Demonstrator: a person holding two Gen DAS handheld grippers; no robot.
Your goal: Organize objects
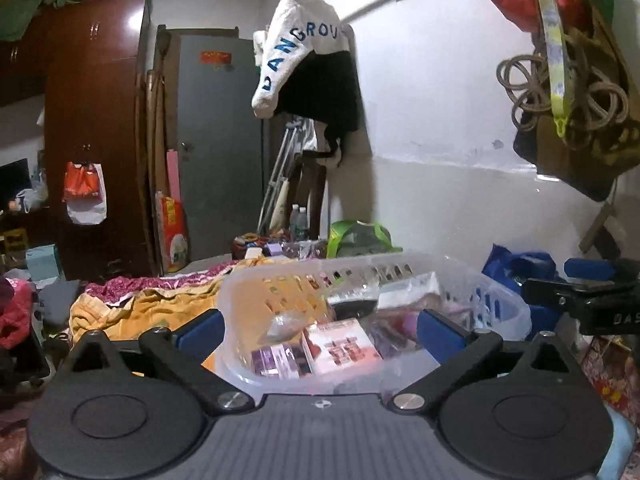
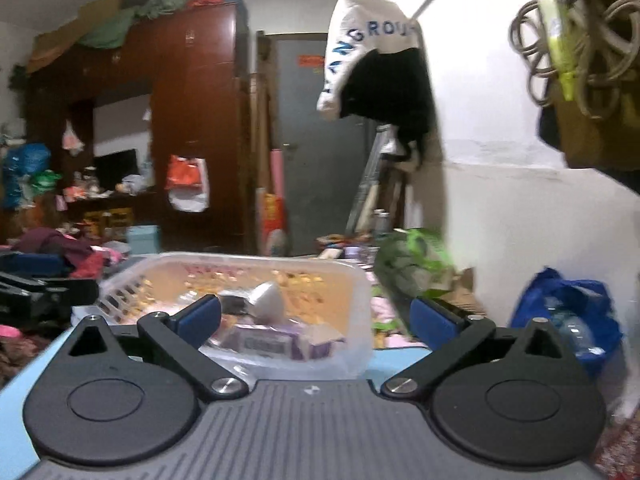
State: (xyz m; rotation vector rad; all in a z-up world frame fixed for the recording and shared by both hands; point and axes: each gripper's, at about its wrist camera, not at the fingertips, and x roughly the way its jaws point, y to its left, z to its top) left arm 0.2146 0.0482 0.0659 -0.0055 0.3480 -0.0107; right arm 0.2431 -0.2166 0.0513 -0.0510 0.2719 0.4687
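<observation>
A cluttered bedroom, with my two claws held low before a clear plastic basket (image 1: 400, 276) that sits on a bed spread with a yellow cloth (image 1: 132, 312). Judging by its contents, the sorting is partly done: a pink-and-white box (image 1: 340, 346) and a purple box (image 1: 276, 360) already lie inside, beside what seems to be a crumpled plastic wrapper (image 1: 288, 320). Loose things remain outside, as far as I can see: a green bag (image 2: 408, 264) past the basket's far corner, a blue bag (image 2: 568, 316) against the white wall, and small items too blurred to name beyond. My left claw (image 1: 320, 332) is spread wide and grips nothing, its blue pads (image 1: 200, 330) standing either side of the basket's near rim. My right claw (image 2: 316, 320) is likewise released and empty, facing the same basket from the other side.
</observation>
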